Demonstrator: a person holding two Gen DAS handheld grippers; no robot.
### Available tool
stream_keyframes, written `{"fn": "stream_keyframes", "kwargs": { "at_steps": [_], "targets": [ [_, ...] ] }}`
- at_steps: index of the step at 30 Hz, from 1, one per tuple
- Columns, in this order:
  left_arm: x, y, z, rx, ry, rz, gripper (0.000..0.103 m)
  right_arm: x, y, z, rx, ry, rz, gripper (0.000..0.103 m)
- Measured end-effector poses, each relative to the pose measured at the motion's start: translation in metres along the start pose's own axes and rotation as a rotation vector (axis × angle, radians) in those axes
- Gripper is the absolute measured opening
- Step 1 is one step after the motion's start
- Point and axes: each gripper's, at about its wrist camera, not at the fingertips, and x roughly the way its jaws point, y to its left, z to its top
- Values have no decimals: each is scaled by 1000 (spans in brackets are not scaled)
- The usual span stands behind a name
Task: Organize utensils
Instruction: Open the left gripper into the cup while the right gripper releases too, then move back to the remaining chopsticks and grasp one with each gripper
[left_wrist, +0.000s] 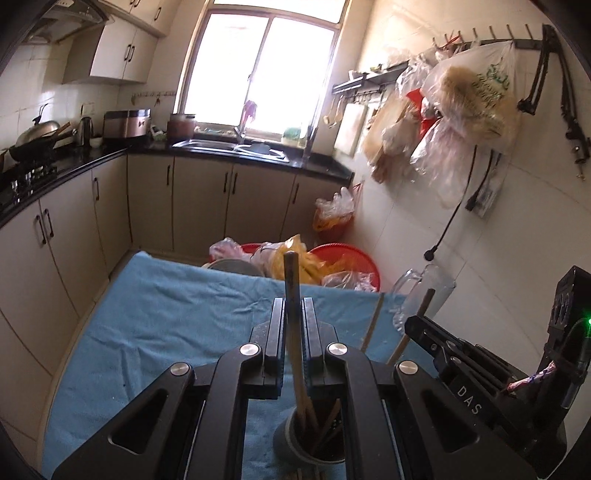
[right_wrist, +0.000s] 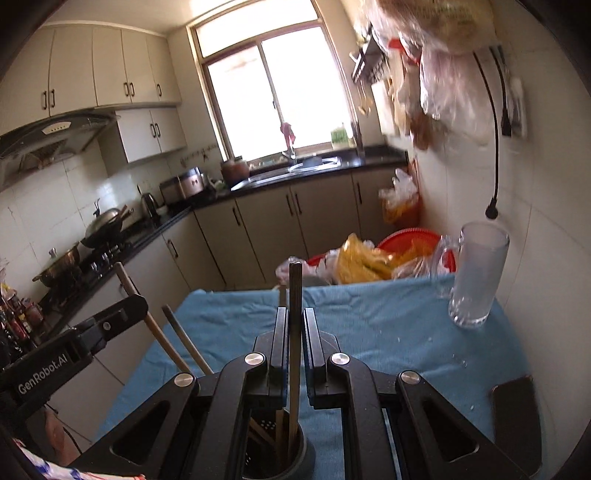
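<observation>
both grippers sit right over the dark utensil cup (left_wrist: 308, 439) at the near edge of the blue cloth (left_wrist: 166, 325). left gripper (left_wrist: 294, 314) is clamped narrow on a wooden chopstick (left_wrist: 291, 291) whose lower end runs down into the cup, and right gripper (right_wrist: 294, 325) is pinched the same way on its own chopstick (right_wrist: 295, 295) in the cup. the glass mug (right_wrist: 476, 273) stands near the wall at the cloth's far right edge, with bare cloth between it and the cup.

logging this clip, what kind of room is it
A home kitchen, most likely: a sink under the window, a wok on the stove, and cabinets along the walls.
</observation>
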Motion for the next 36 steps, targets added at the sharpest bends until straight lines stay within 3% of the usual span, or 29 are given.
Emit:
{"fn": "stream_keyframes", "kwargs": {
  "at_steps": [3, 6, 12, 14, 17, 22, 26, 31, 36],
  "targets": [
    [-5, 6, -1, -22, -4, -2, 9, -2, -4, 1, 11, 8, -1, 8],
    [-20, 10, 1, -36, -23, 7, 23, -11, -7, 5, 17, -1, -4, 14],
    [-72, 14, -5, -19, -84, 23, 37, -50, -6, 5, 21, -33, -5, 29],
    [-90, 18, -14, -15, -99, 32, 44, -64, -11, -6, 30, -21, 0, 35],
    [-109, 25, -35, -6, -92, 42, 50, -74, -18, -38, 43, 55, 19, 36],
    [-104, 34, -95, 9, 33, 31, 50, -59, -14, -122, 8, 273, 112, 36],
    [-76, 38, -150, -8, 194, 4, 50, -44, 2, -180, -51, 410, 166, 29],
    [-38, 27, -197, 41, 351, -21, 27, -34, 19, -216, -147, 451, 132, 22],
    [-17, 12, -217, 101, 401, -29, 22, -33, 15, -213, -147, 431, 110, 20]
  ]
}}
